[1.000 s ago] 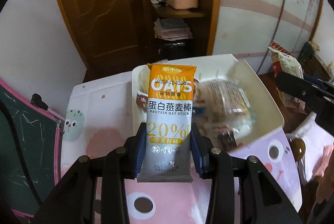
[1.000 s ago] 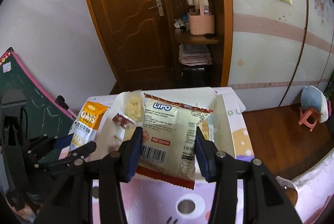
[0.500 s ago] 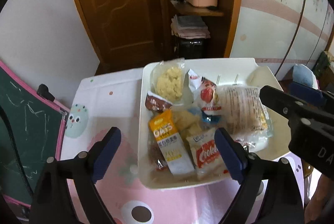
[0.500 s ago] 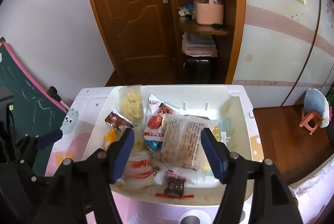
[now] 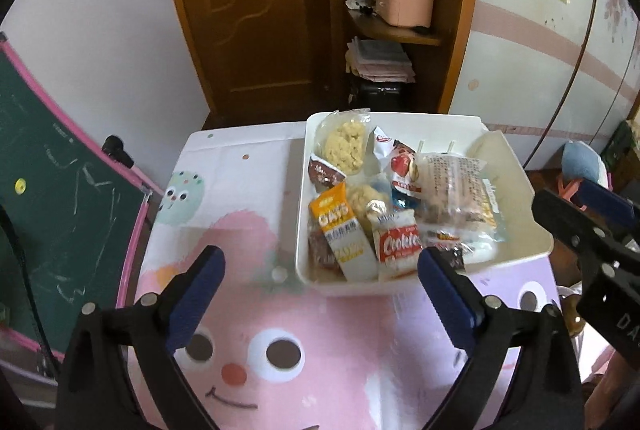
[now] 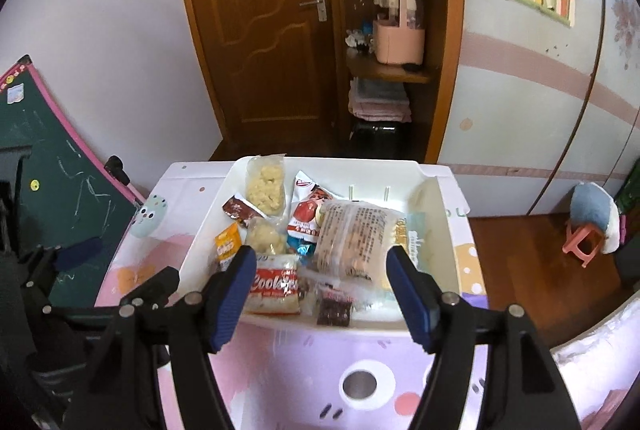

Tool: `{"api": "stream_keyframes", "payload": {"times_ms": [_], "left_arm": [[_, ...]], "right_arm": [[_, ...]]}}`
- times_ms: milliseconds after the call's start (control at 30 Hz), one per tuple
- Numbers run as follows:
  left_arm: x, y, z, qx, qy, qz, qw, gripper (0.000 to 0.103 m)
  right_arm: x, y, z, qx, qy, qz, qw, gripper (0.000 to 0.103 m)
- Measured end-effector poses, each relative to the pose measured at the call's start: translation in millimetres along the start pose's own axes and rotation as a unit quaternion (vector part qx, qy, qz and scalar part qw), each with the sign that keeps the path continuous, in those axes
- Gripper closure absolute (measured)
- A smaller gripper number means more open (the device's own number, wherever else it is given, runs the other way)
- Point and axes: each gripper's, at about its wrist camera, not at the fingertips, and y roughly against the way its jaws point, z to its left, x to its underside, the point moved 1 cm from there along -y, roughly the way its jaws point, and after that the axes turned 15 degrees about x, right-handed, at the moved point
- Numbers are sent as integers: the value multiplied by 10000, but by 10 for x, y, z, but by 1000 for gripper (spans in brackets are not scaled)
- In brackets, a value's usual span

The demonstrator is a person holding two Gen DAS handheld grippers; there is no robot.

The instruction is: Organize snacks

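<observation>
Both claws hang above the near edge of the bench (image 5: 248,213), which is covered with a pink and white cartoon-print cloth. The left claw (image 5: 320,282) has its jaws spreading wide, nothing between them. The right claw (image 6: 322,284) is spread to a moderate gap, also empty.

The snacks lie inside the white rectangular plastic tray (image 5: 516,165) on the right half of the bench. Contents noted: an orange and white oat-stick packet (image 5: 340,234) at the near left, a white cookie packet with a red label (image 5: 398,242) just beside it, a large clear-wrapped biscuit pack (image 6: 356,234) towards the right, two clear bags of yellow puffed snack, and several small dark and red wrappers. Packets overlap and lie at mixed angles. No loose snack is visible on the cloth.

Judgement: collection into the tray appears largely done; the step in hand is withdrawal or tidying. To do it well, keep both claws clear of the tray's rim while moving, so the light tray is not dragged. If straightening follows, pinch one packet by its flat sealed end, not its middle, to avoid crushing brittle contents.
</observation>
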Motion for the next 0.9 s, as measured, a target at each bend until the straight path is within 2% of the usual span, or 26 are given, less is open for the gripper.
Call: {"api": "stream_keyframes", "payload": {"times_ms": [67,267,500,900], "left_arm": [[84,131,-31,-32,-27,28,10000,1],[457,579,-157,-111,-259,-108,9995,1],[807,948,-189,67,-170,-63,9998,1],[1125,1368,-134,33,-123,-188,9997,1]], "right_arm": [[84,172,-39,0,-19,-38,10000,35],[404,589,-105,259,102,-74,9996,32],[754,965,-143,133,16,-99,9999,31],[1067,1360,-102,-4,-157,-182,9997,31]]}}
